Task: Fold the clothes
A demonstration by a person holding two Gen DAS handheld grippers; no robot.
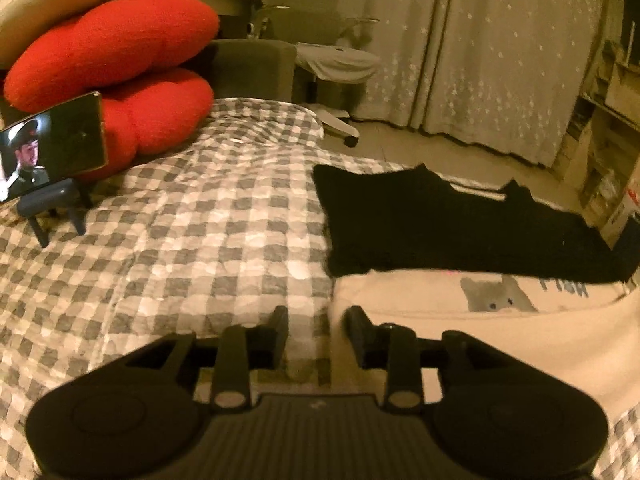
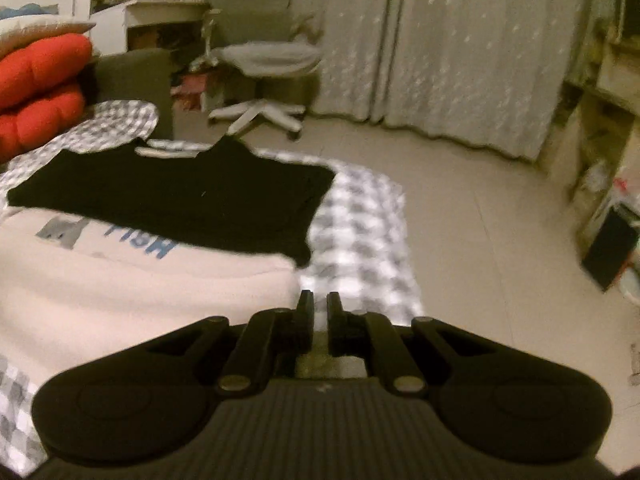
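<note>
A white shirt [image 1: 500, 336] with a cat print and blue lettering is lying folded on the checked bed [image 1: 180, 240]. A black top [image 1: 440, 224] is lying flat just beyond it, overlapping its far edge.

The left gripper [image 1: 316, 320] is hovering at 6 o'clock in its view, fingers spread and holding nothing. The shirt's left edge is lying between them; whether they are touching it cannot be told.

The right gripper [image 2: 320, 312] is sitting at 6 o'clock, fingers nearly together with a narrow gap, gripping nothing, just off the shirt's right edge.

At 10 o'clock in the left view, a phone [image 1: 52, 148] on a stand is showing video, leaning before red cushions [image 1: 116, 80]. An office chair [image 2: 264, 68] is standing at 12 o'clock before curtains [image 2: 440, 48].
</note>
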